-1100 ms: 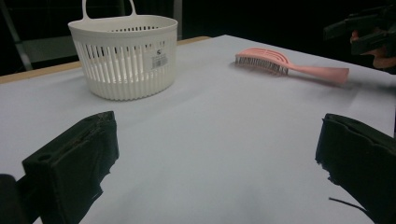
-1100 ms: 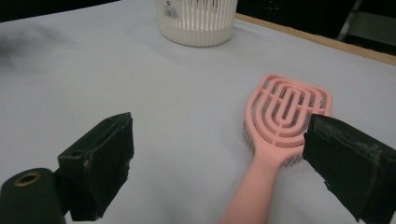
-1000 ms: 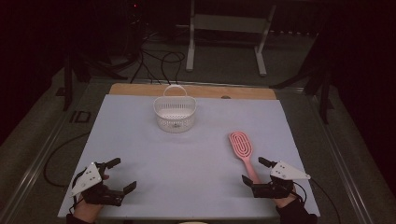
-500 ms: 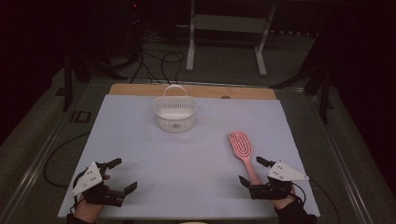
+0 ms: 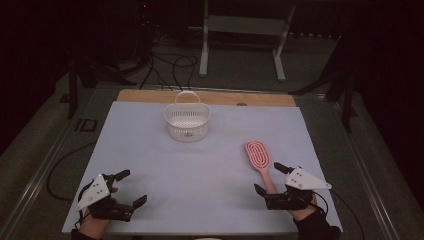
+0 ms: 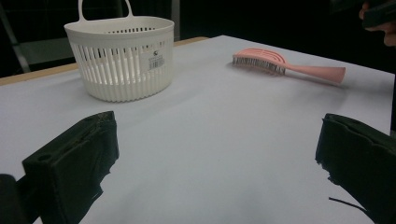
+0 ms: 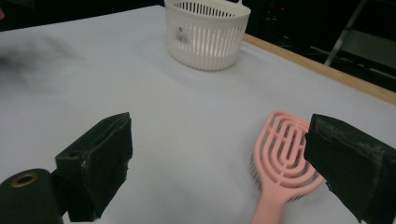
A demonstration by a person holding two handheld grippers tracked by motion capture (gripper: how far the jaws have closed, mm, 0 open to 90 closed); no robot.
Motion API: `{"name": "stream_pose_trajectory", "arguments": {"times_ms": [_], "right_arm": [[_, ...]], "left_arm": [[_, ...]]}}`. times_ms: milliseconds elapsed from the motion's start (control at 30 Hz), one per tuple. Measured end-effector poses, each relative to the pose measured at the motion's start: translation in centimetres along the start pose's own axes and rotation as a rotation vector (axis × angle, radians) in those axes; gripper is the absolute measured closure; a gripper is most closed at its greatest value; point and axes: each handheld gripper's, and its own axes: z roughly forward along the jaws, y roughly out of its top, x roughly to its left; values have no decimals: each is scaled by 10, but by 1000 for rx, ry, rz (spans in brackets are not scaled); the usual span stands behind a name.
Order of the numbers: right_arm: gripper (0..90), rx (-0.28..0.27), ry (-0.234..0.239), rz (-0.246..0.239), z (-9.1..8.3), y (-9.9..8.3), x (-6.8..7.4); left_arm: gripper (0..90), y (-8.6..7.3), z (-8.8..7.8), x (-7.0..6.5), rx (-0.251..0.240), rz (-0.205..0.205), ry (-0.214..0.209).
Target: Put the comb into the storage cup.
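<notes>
Right gripper view: right tool (image 7: pixel 217 158) spread wide, pinching nothing, low over the tabletop (image 7: pixel 93 70). Pink hairbrush (image 7: pixel 285 149) just ahead and off-centre, bristles down. Handle running back between the jaws, far closer to the jaw at the right of this view than to the other, with the head partly hidden behind that jaw. White basket (image 7: pixel 208 39) well beyond the jaws, ahead and slightly left, upright and apparently empty.

Probably about to close on the handle. Trouble to expect, judged from here:

- Closing off-centre: first contact by the nearer jaw alone, then a sideways shove, with the hairbrush sliding or spinning on the smooth tabletop instead of being caught.
- Closing too high on a slim, flat-lying handle: a pinch on the top edge only, then a slip out. Closing too low: scraping the tabletop.
- Gripping far back near the handle's end: a head-heavy load, likely to droop or swivel between the pads once lifted.
- Carrying with a drooping head: a possible snag on the basket rim, and a light basket easily pushed or tipped.

High view: left tool (image 5: pixel 134 186) likewise spread and empty, near the tabletop's close edge, well apart from the right tool and from the hairbrush. No clash likely unless swung inward.
</notes>
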Motion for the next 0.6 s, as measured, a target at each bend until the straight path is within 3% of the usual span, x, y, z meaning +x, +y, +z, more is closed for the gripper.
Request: {"name": "stream_pose_trajectory", "arguments": {"times_ms": [300, 600], "right_arm": [[79, 9, -28, -20, 0, 18, -1], [80, 23, -81, 14, 4, 33, -8]], "left_arm": [[1, 0, 1, -1, 2, 2, -4], [1, 0, 1, -1, 4, 4, -7]]}}
